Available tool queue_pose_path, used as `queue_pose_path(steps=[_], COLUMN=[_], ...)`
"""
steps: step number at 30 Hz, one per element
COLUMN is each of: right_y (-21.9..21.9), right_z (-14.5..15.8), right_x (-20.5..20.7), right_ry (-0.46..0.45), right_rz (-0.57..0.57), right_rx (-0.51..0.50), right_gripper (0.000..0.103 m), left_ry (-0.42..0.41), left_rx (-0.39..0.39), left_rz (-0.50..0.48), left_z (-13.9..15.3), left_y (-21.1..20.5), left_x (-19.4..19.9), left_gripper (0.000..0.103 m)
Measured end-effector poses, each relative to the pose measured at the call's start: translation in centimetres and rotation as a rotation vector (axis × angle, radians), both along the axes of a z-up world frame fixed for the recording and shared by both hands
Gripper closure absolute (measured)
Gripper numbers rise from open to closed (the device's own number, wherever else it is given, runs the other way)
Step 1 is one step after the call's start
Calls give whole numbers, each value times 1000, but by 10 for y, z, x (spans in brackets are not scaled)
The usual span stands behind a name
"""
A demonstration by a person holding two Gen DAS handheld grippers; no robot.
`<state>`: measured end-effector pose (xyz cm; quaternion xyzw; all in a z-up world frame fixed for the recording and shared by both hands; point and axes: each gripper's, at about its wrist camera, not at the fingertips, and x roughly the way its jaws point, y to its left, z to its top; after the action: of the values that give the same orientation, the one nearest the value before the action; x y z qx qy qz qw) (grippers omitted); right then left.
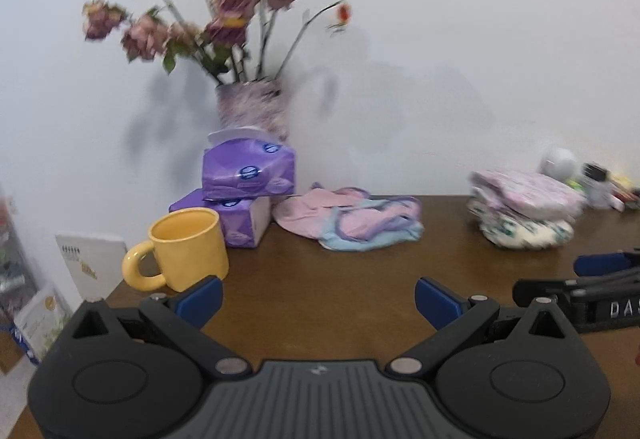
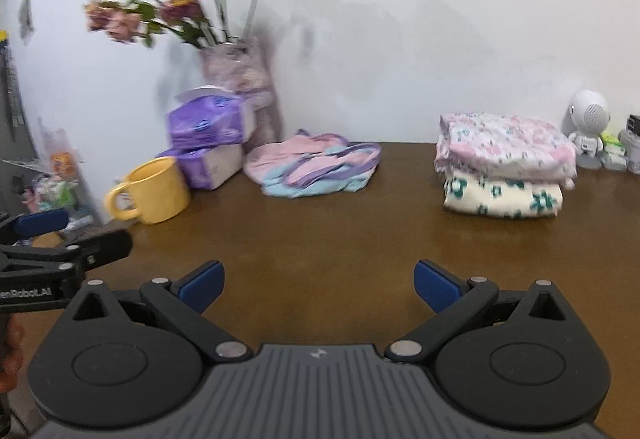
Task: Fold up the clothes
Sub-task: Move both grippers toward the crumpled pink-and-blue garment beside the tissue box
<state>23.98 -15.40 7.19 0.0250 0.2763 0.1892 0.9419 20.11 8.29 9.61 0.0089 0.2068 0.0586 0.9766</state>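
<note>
Two tongs, left tongs (image 1: 319, 297) and right tongs (image 2: 319, 285), both spread wide, gripping nothing, over bare brown counter (image 2: 340, 239). Yellow mug (image 2: 150, 191) near left edge; unfolded pink-blue garment (image 2: 316, 165) by back wall; folded stack (image 2: 504, 163) right.

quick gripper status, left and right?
Left gripper: open, holding nothing, above the table.
Right gripper: open, holding nothing, above the table.
</note>
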Motion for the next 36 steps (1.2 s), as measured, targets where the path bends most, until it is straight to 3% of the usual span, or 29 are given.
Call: queue_pose_path(steps=[4,11,17,27,36], right_y=[19,33,46,67,80], right_z=[-5,-17,-28,-47,-65], right_x=[55,152,207,269,288], right_ry=[15,60,87,129,169], right_rz=[-23,-92,-139,-191,-210], right_rx=[-46,-38,-35,-133,-114], right_gripper=[0,0,0,5,29], left_ry=[8,65,108,120,179], left_rx=[-15,-82,-134,-65,-82], left_rz=[29,64,108,142,106], left_z=[-6,-29,-46,-66,-76], left_y=[14,40,53,36,30], left_x=[56,139,189,242,263], left_gripper=[0,0,0,2,20])
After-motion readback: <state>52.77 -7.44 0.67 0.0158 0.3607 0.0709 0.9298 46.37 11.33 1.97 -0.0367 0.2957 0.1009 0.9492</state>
